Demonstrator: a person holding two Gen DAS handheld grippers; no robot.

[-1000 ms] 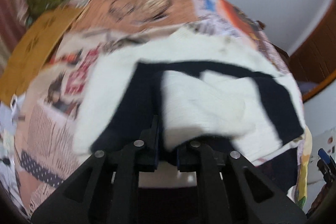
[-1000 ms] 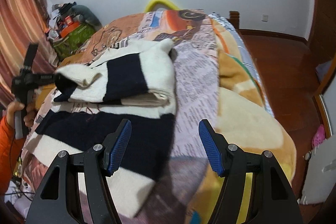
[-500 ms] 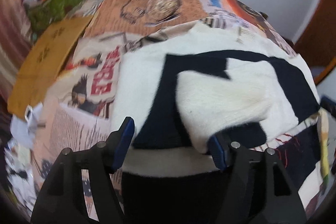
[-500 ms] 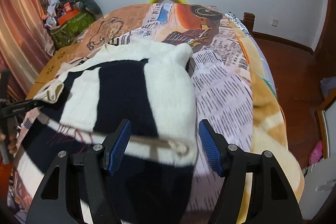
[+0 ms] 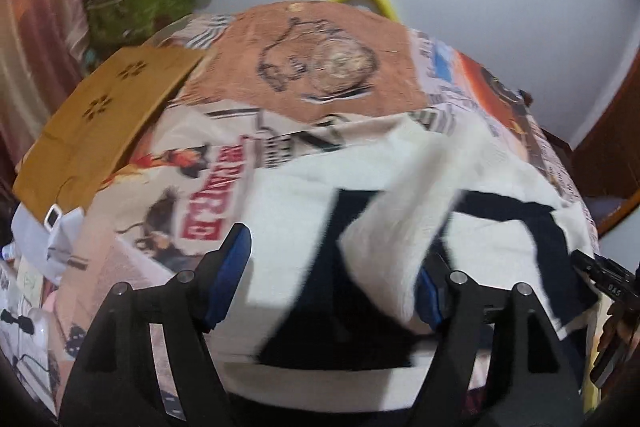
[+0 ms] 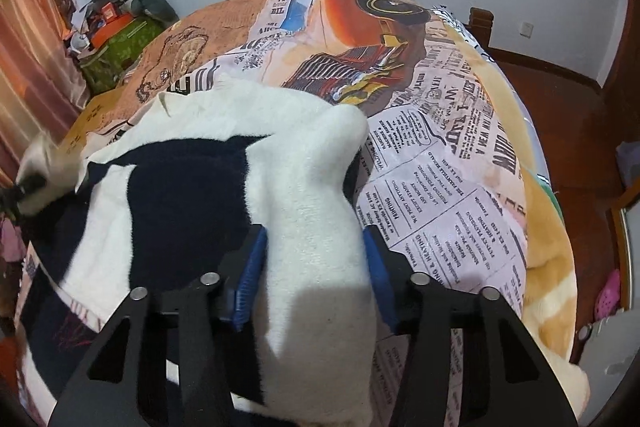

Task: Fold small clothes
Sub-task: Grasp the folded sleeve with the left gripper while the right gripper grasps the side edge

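A white and navy striped knit sweater (image 5: 400, 211) lies partly folded on the bed. My left gripper (image 5: 332, 279) is open just above its near edge, with a white sleeve fold (image 5: 400, 227) resting against the right finger. In the right wrist view the sweater (image 6: 224, 163) bulges up between the fingers of my right gripper (image 6: 312, 267). The jaws stand partly closed around its thick white folded edge (image 6: 316, 247), with the blue pads at both sides of the cloth. The left gripper's tip shows at the far left (image 6: 16, 195) under a white sleeve end.
The bed carries a newspaper-print blanket (image 6: 440, 187). A brown cardboard sheet (image 5: 108, 123) lies at the bed's left side. Clutter and a green box (image 6: 120, 43) stand in the back left corner. Wooden floor (image 6: 560, 131) lies to the right.
My left gripper let go of the sleeve and opened wide. My right gripper moved forward onto the sweater's folded edge and its jaws narrowed around it.
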